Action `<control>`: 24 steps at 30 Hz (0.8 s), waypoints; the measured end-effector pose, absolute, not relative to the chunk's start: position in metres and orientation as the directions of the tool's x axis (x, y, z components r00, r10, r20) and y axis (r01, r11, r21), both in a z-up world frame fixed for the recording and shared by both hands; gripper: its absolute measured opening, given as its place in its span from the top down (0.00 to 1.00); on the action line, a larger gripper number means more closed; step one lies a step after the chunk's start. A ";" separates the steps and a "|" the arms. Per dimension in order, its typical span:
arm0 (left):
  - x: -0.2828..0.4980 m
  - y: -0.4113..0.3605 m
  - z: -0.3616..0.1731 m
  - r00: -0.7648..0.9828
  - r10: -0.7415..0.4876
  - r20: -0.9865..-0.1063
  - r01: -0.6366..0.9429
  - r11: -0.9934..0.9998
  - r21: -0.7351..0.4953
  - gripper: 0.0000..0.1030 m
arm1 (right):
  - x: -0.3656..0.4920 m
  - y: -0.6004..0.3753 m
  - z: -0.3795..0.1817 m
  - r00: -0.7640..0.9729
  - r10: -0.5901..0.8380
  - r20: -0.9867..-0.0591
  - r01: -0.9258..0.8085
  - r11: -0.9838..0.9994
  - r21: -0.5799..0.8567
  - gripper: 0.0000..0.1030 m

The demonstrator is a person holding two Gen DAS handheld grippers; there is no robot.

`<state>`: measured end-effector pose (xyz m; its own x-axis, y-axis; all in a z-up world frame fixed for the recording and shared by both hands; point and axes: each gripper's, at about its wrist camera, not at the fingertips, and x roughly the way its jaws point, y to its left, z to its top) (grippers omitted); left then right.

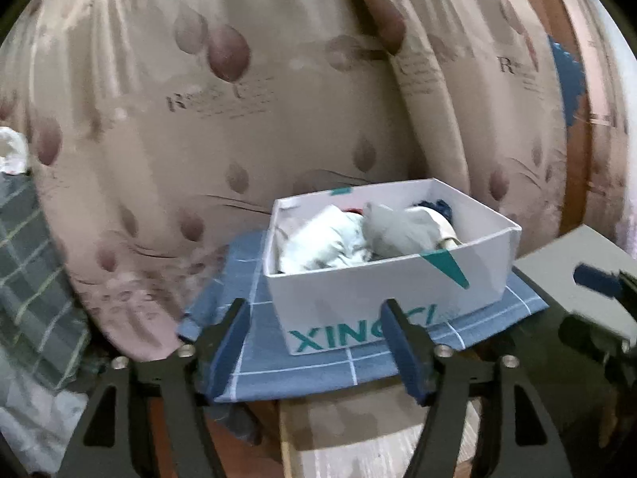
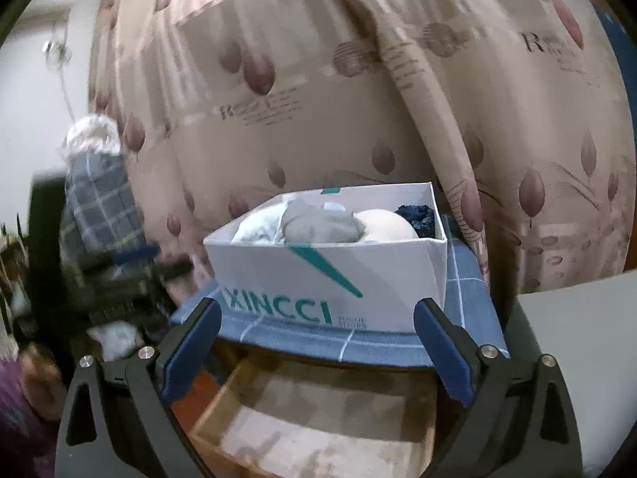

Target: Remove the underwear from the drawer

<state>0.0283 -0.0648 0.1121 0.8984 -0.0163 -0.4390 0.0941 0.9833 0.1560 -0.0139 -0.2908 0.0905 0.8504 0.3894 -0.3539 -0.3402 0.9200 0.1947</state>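
Grey underwear [image 2: 322, 225] in white box [image 2: 318, 279], beyond both grippers [image 2: 318, 318]; jaws wide, empty.

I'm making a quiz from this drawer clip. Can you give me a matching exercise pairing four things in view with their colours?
Things:
1. box
2. cloth under the box
3. curtain
4. garment in the box's far right corner

Colours:
A. beige with mauve leaves
B. dark navy
C. white with teal lettering
D. blue with white grid lines

Pairs: 1-C, 2-D, 3-A, 4-B
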 end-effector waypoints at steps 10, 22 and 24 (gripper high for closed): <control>-0.006 -0.084 0.152 0.915 -0.042 -0.401 0.131 0.972 0.197 0.23 | -0.028 -0.292 0.093 0.831 0.436 -0.346 -0.383 0.899 0.212 0.06; -0.006 -0.075 0.155 0.849 -0.064 -0.525 0.110 0.992 0.057 0.23 | -0.034 -0.303 0.097 0.833 0.445 -0.328 -0.379 0.892 0.246 0.06; -0.006 -0.079 0.152 0.853 -0.047 -0.520 0.104 0.991 0.080 0.23 | -0.034 -0.303 0.096 0.832 0.447 -0.328 -0.382 0.891 0.245 0.06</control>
